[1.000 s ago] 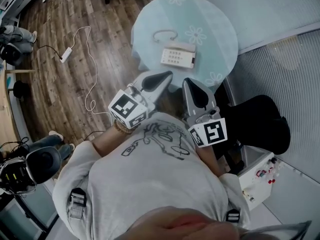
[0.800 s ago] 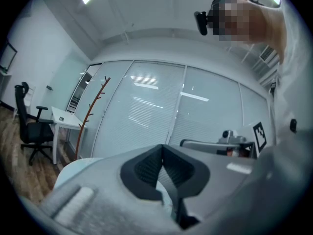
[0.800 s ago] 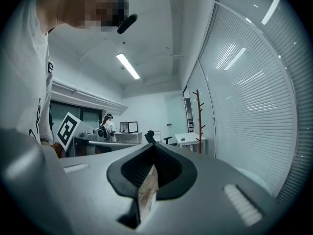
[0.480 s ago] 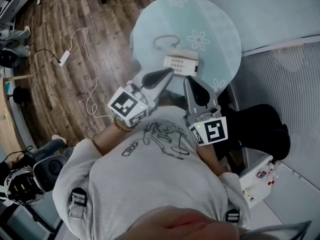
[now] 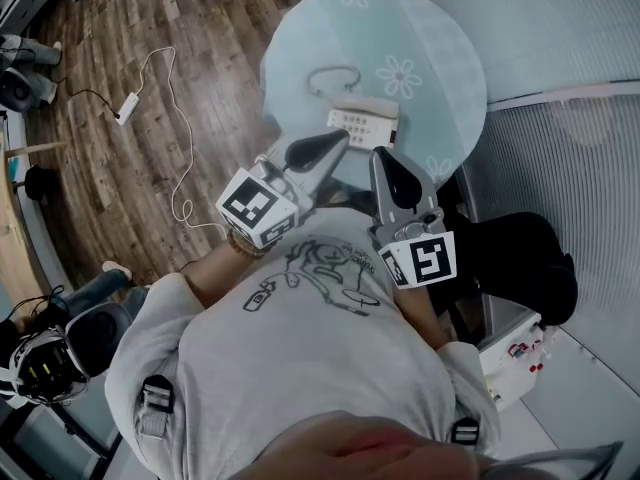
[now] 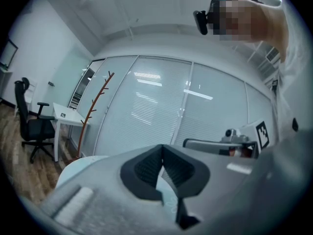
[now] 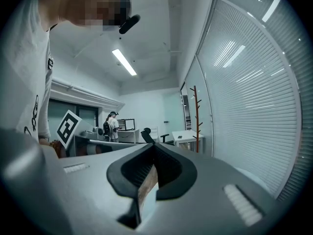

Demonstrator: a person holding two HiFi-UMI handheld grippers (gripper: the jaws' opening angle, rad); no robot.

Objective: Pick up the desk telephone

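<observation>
A white desk telephone with a keypad lies on the near part of a round, pale-green table. Its cord loops behind it. In the head view my left gripper is shut and empty, its tip just short of the phone's near left corner. A little to the right, my right gripper is also shut and empty, at the table's near edge below the phone. Both point level at the table. The gripper views show closed jaws, left and right; the phone is hidden behind them.
A power strip with a white cable lies on the wood floor at the left. A black chair and a white box stand at the right by a blind-covered glass wall. A coat stand and desk stand beyond.
Both grippers have moved forward toward the table, and their tips now reach its near edge close to the phone. Both stay shut.
</observation>
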